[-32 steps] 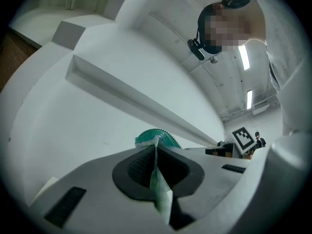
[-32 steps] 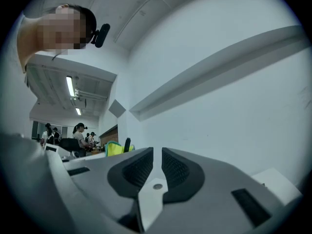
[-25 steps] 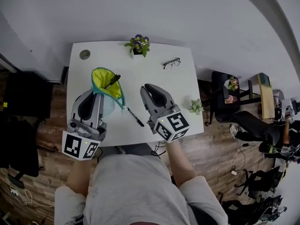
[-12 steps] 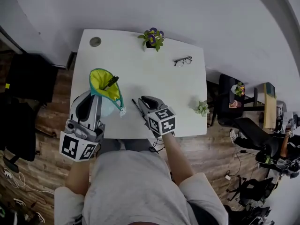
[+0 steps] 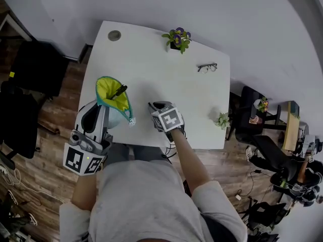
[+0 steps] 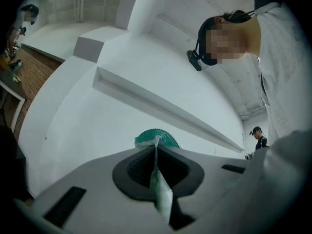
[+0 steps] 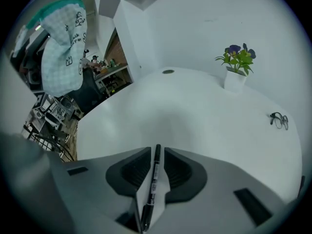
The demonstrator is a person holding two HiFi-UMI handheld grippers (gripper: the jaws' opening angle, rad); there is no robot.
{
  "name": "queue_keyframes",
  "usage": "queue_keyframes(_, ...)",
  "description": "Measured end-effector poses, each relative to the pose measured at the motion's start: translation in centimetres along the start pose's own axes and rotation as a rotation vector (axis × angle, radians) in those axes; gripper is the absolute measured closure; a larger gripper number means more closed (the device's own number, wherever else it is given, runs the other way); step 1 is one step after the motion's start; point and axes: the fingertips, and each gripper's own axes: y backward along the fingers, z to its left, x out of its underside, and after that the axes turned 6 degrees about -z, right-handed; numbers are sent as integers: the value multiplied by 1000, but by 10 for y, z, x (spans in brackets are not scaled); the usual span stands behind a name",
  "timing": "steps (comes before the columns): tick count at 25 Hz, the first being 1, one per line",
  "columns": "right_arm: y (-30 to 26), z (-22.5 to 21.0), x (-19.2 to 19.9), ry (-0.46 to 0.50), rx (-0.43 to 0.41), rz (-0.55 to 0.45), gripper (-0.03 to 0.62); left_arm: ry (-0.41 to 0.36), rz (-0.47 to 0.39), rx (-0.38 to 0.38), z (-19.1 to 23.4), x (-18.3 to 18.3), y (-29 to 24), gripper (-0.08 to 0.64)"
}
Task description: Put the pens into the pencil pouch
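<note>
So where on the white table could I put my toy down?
The white table is barest in the middle, between the potted purple flowers, the black glasses and the right gripper. Another patch lies between the round grey hole and the yellow-lined teal pouch. The near edge is crowded: the left gripper pinches the pouch, the right straddles a black pen.

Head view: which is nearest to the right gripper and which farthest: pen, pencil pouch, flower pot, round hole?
1. Pen: between its jaws.
2. Pencil pouch: to its left.
3. Flower pot: far edge, middle.
4. Round hole: far left corner.
</note>
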Motion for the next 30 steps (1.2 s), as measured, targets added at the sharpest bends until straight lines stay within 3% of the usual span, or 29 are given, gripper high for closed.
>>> queue_keyframes(5,-11,-4,5,37,0,71,499,1,3,-10,-3,1,7,526)
queue_keyframes(9,-13,-4,1,64,18,62,526,33,-5,-16,1,0,14,526)
queue_keyframes(13,-6,-9,-3,31,35,18,537,25,13,-6,-4,6,8,526)
queue_keyframes(23,89,-13,-82,-169,88,-460,538,21,27,67,-22,9,-13,526)
queue_keyframes(30,174,-21,-121,-210,146,-737,537,25,58,150,-45,23,-37,526)
